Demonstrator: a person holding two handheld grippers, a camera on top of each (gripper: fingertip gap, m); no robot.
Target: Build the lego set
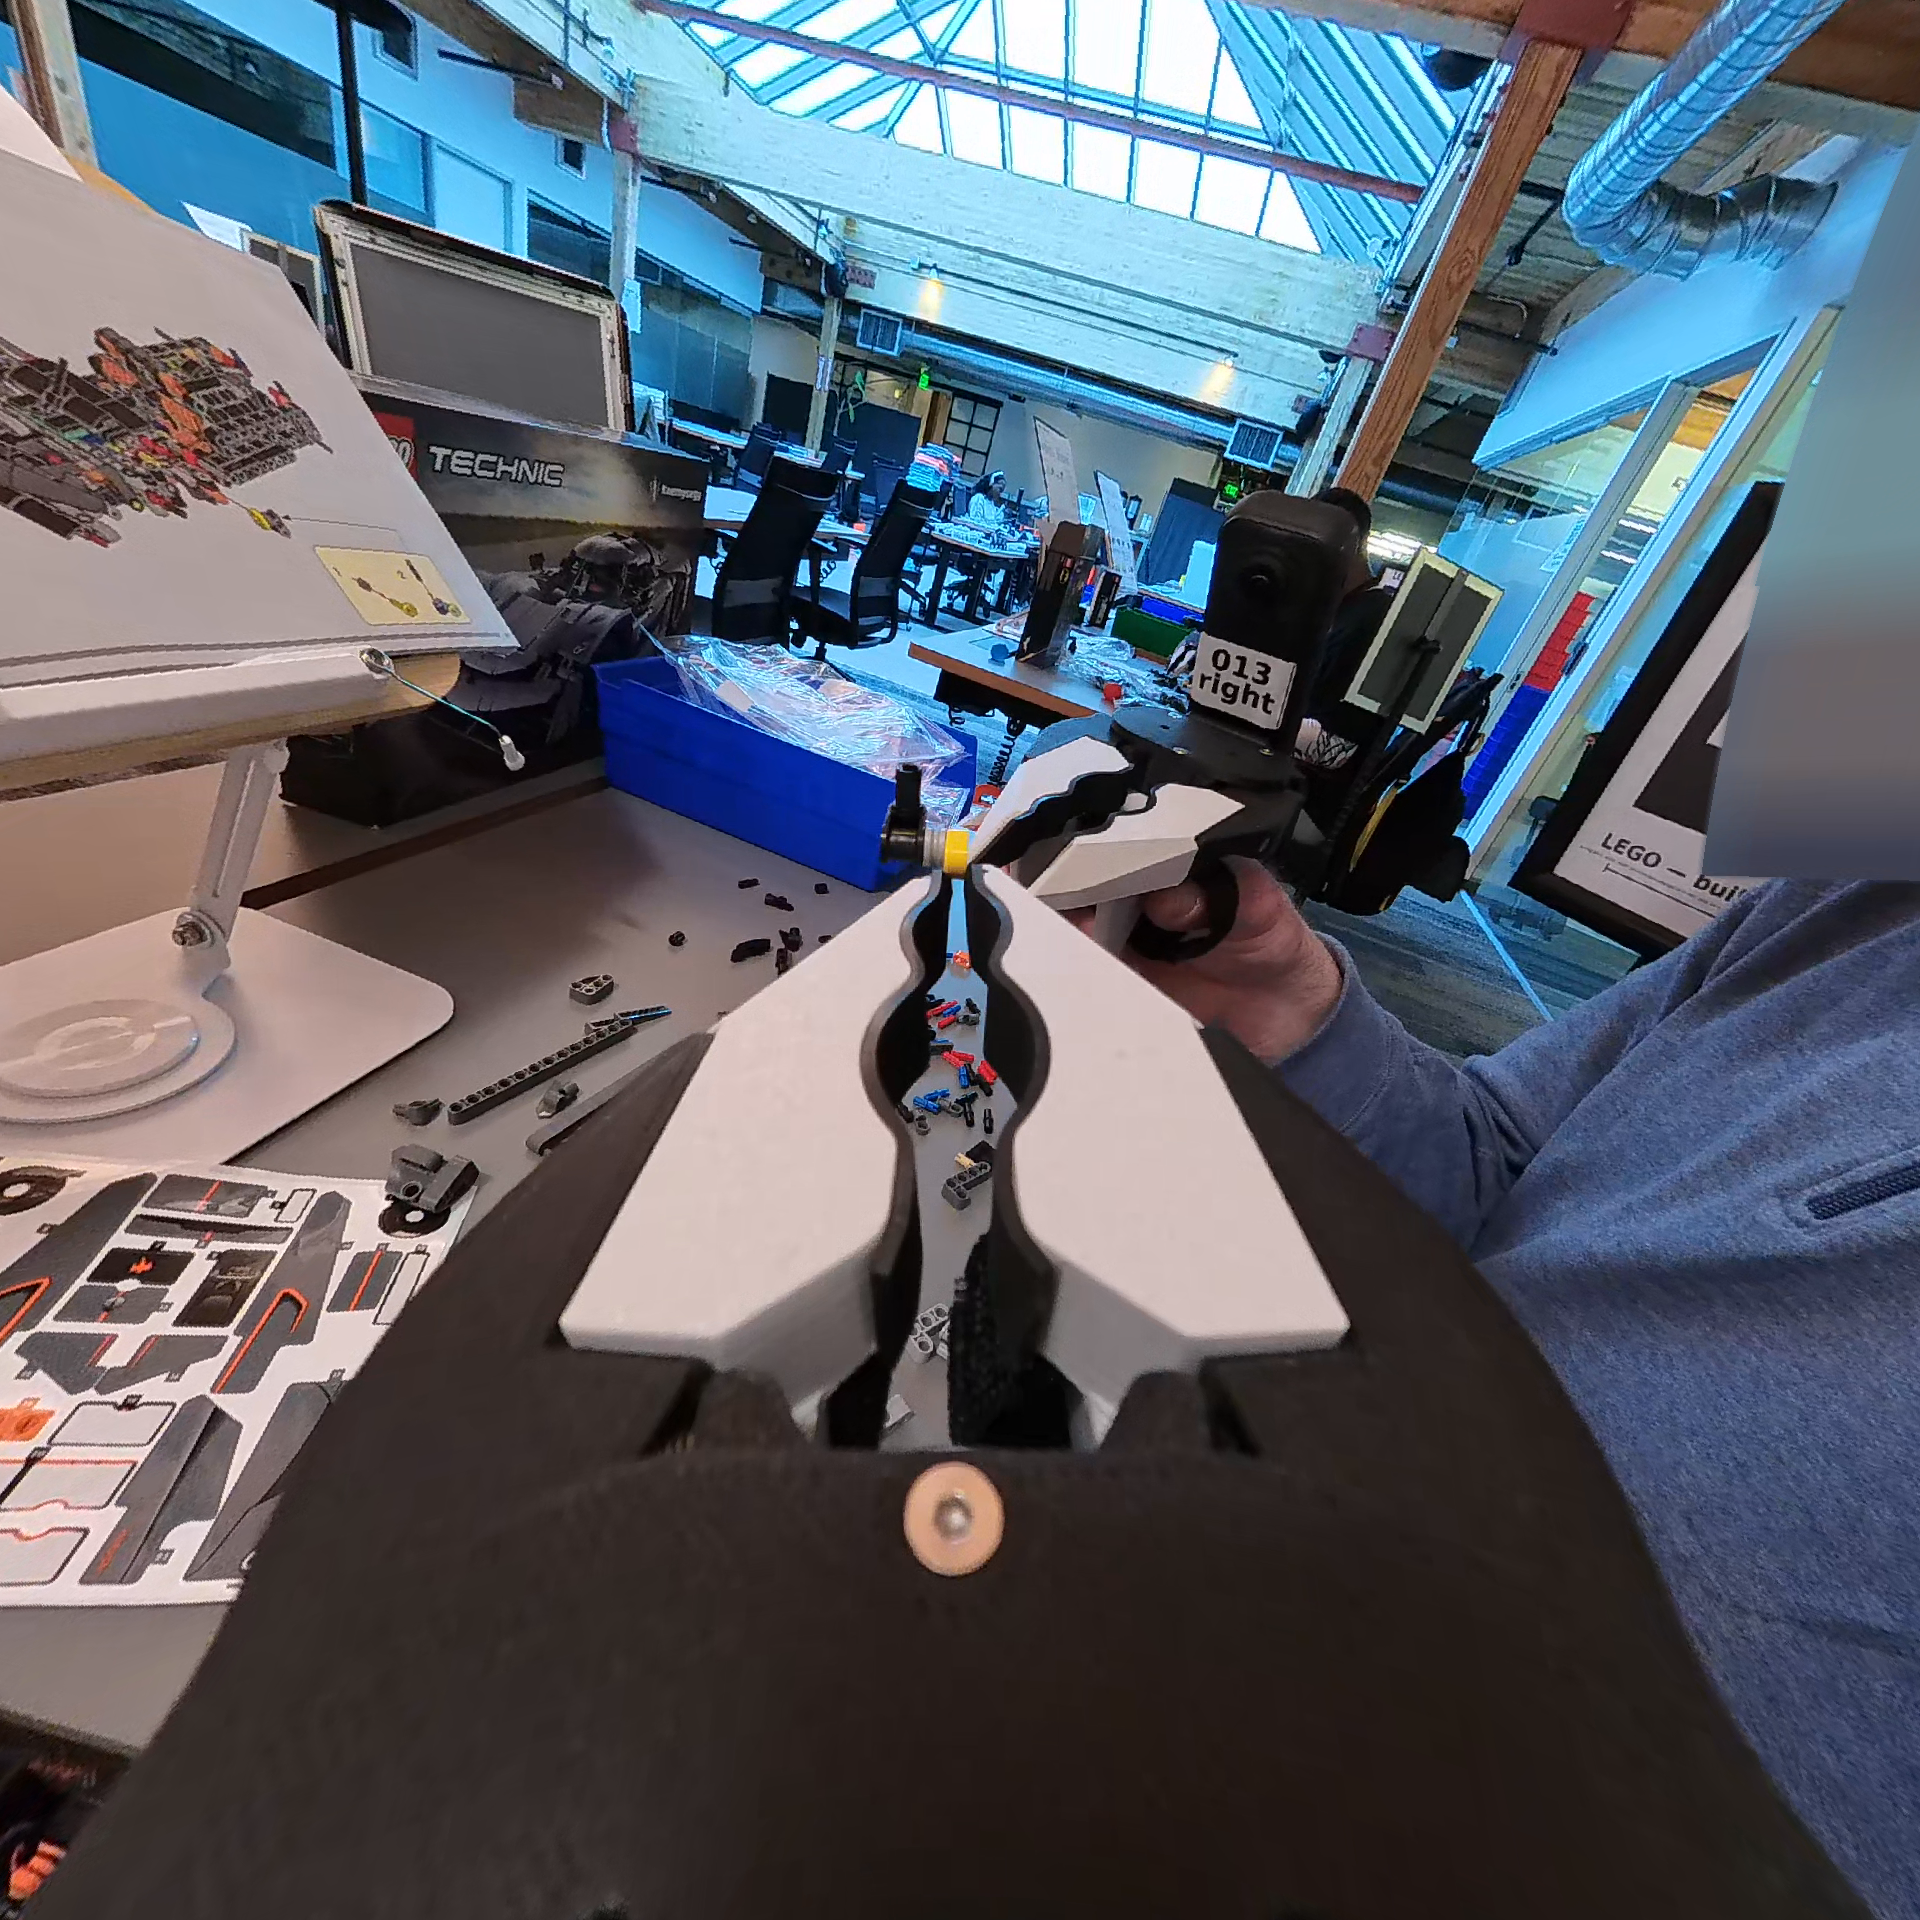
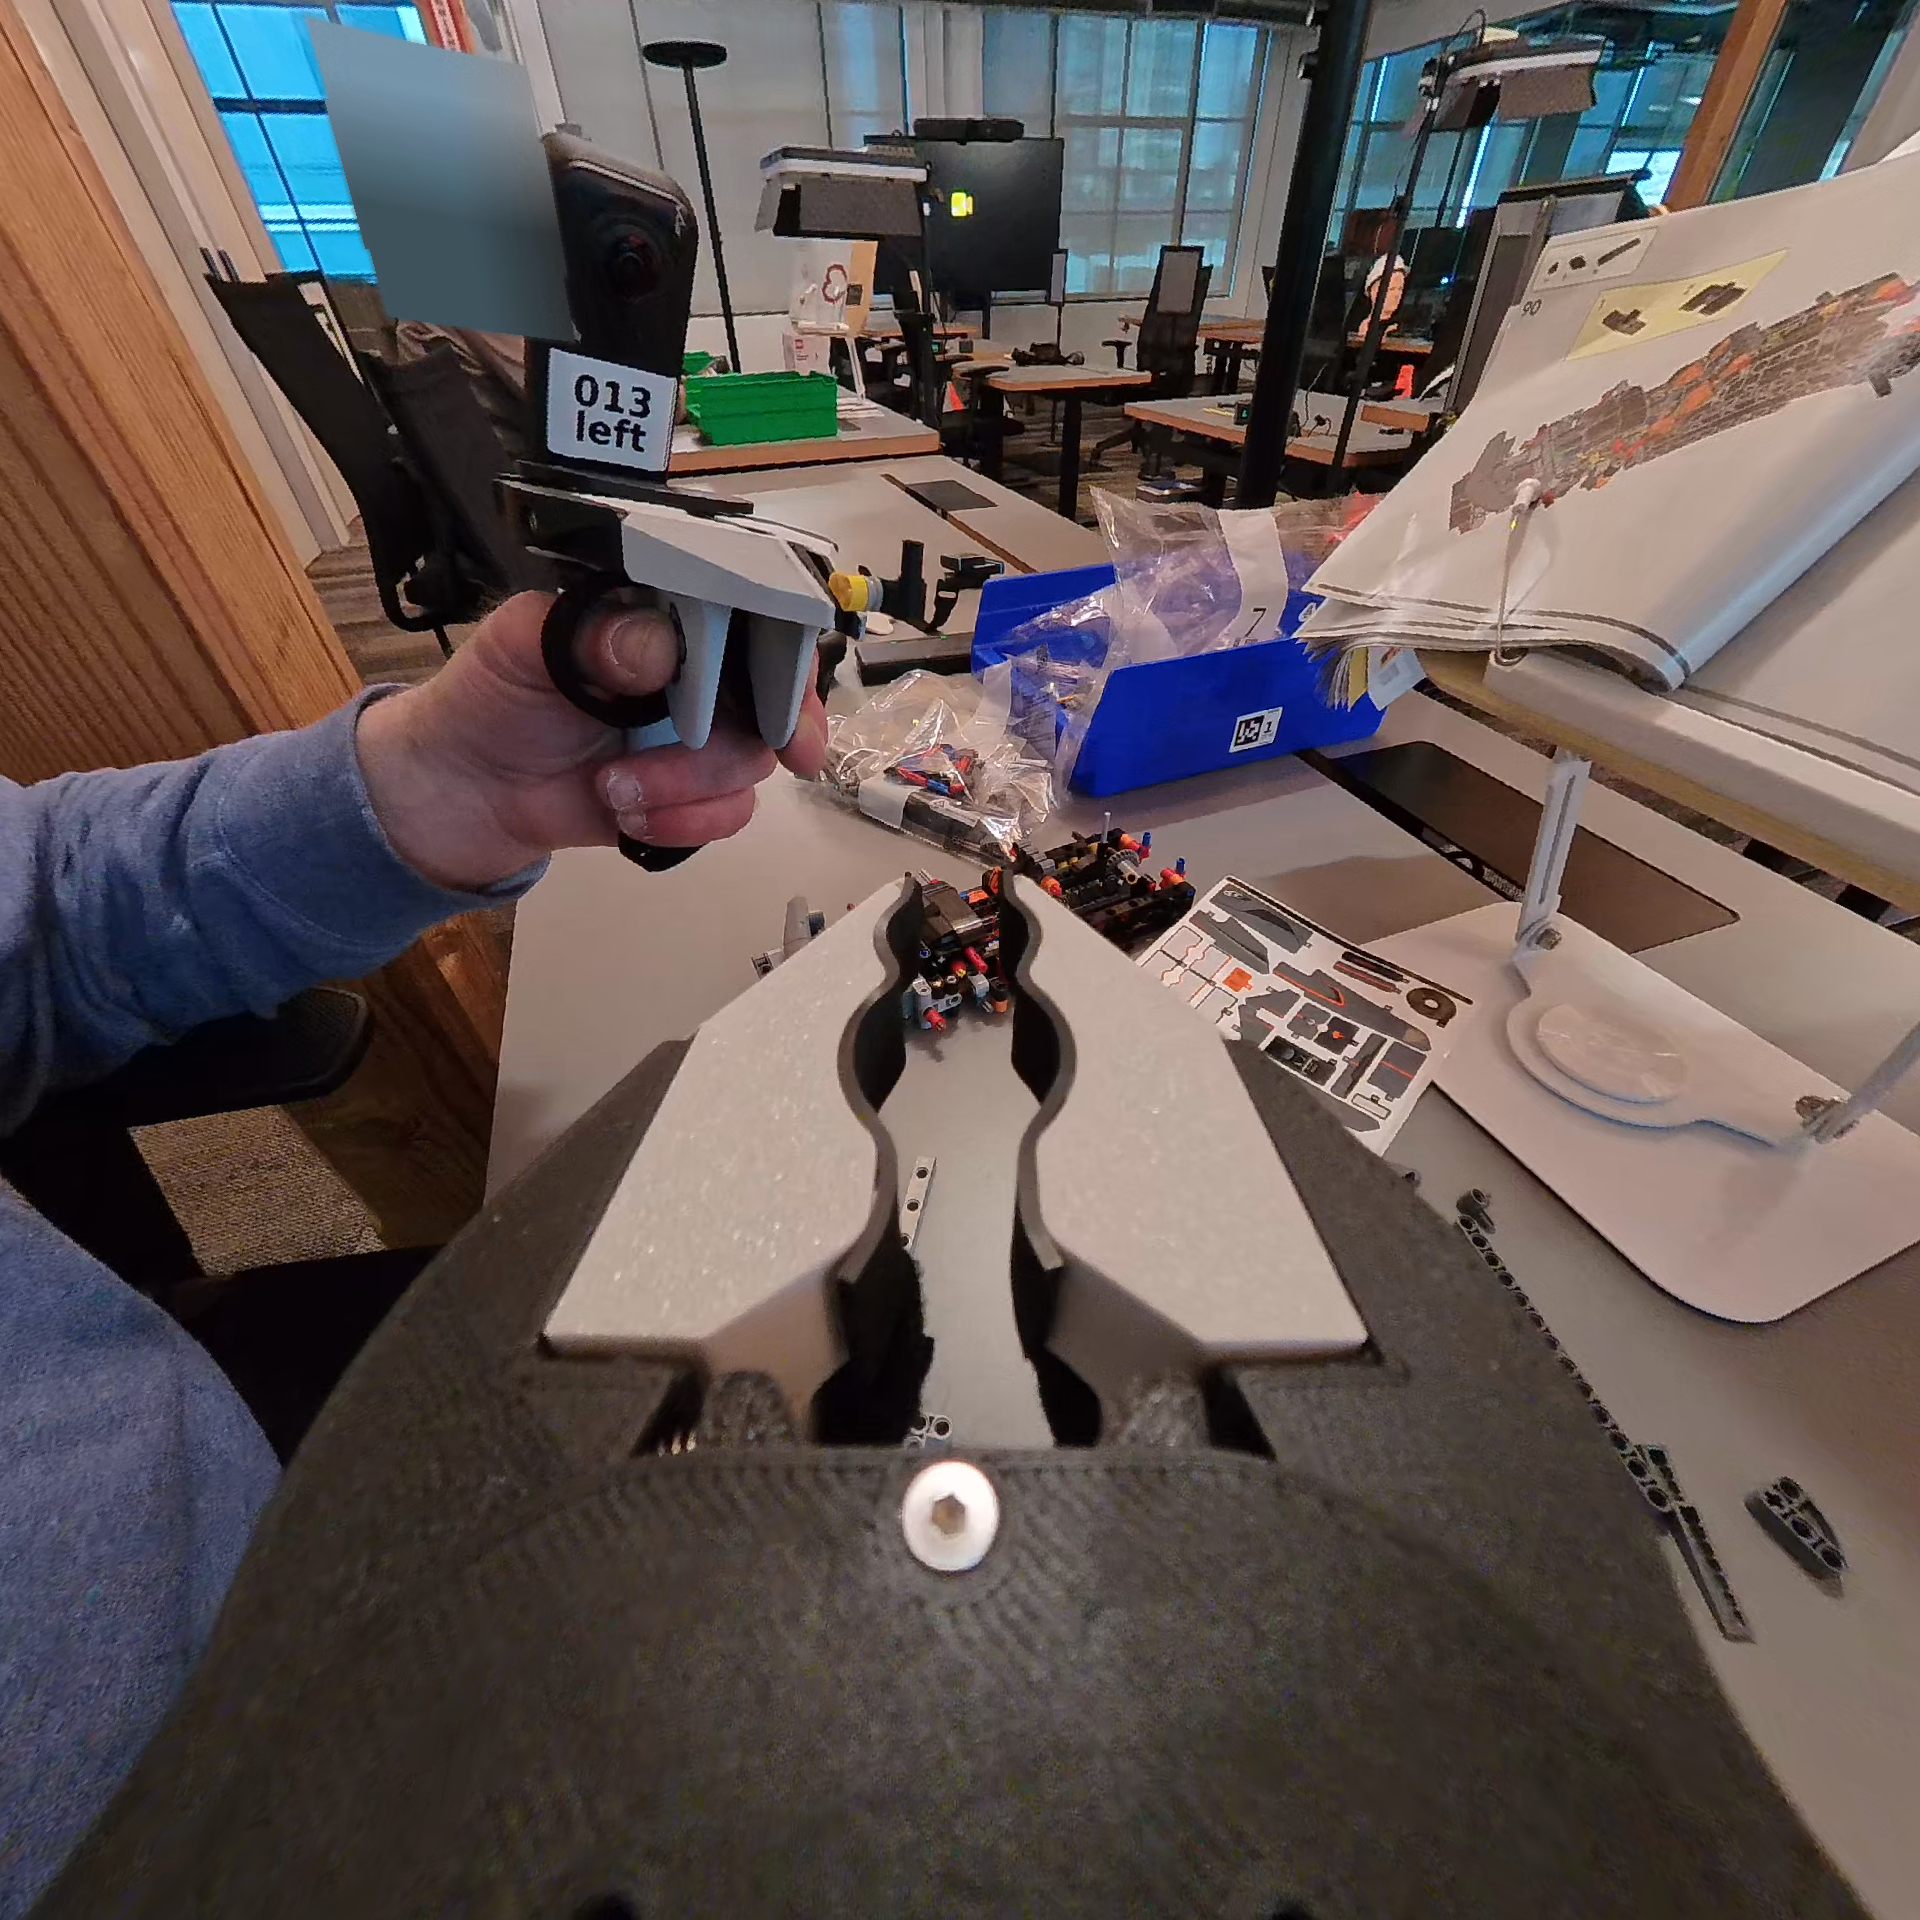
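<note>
Left gripper [image 1: 954, 883], nearest the lens, pinches a small yellow-and-black lego piece [image 1: 928, 831] at its fingertips, held in the air above the loose pins [image 1: 951, 1070] on the table [image 1: 582, 914]. Right gripper [image 2: 961, 894] stands narrowly parted and empty, above the half-built model [image 2: 1049, 914]. Risk: the piece is held only at the fingertips; a nudge from the right gripper may twist it free to fall among the pins.
</note>
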